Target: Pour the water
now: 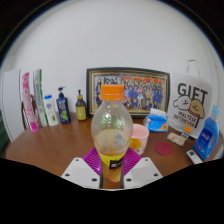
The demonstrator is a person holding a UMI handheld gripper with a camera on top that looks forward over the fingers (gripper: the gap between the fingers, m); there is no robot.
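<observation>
Bottle: a clear plastic bottle [111, 135] with an orange cap stands upright, about half full of orange liquid, clear above that.
Fingers: the gripper [111, 168] has its two fingers either side of the bottle's lower part, purple pads [93, 160] against its sides, clamped on it as far as I can see.
Desk: a brown wooden desk [50, 150] spreads out under and behind the bottle.
Cups: just behind the bottle to its right, a pink cup [139, 137]; a little further right of that, a small cup [164, 148] with a pink inside.
Blue box: behind the pink cup, a light blue box [156, 123].
Photograph: well behind the bottle, a framed group photograph [128, 92] leans at the white wall.
Toiletries: behind the bottle to its left, a row of small bottles [62, 106] and upright packets [32, 100].
Bag: behind the bottle to its right, a white bag [190, 108] printed with "GIFT".
Blue bottle: right of the bag, a blue bottle [206, 138] near the desk's edge.
</observation>
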